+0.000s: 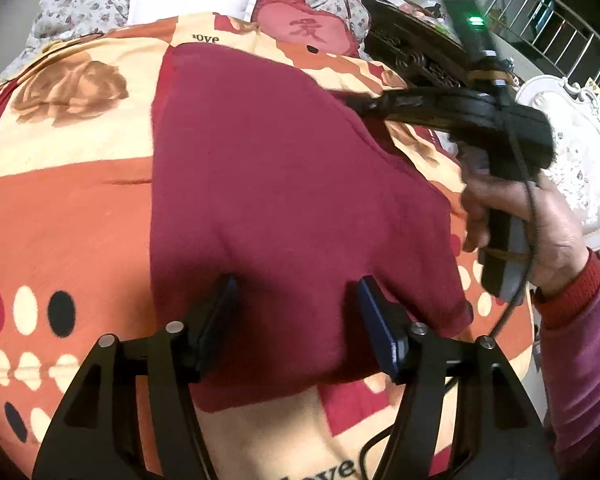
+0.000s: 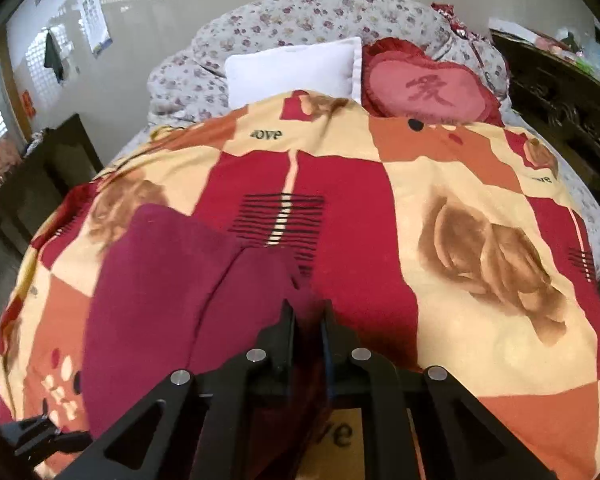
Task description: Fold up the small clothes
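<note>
Maroon garment (image 1: 284,184) spread flat on patterned bedspread (image 1: 60,208). Left gripper (image 1: 296,312) wide open above near hem, holding nothing. Right gripper (image 2: 308,320) nearly closed, apparently pinching garment's edge.

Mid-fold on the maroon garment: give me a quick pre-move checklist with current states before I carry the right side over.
1. Right gripper closed on the maroon garment: ok, fabric sits between nearly shut fingers.
2. Left gripper open: ok, jaws spread over the garment.
3. Left fingers pressing the cloth down: cannot tell.
4. Garment lying flat on the patterned quilt: ok, mostly smooth.
5. Grippers apart from each other: ok.
6. Heart cushion away from the garment: ok.
</note>
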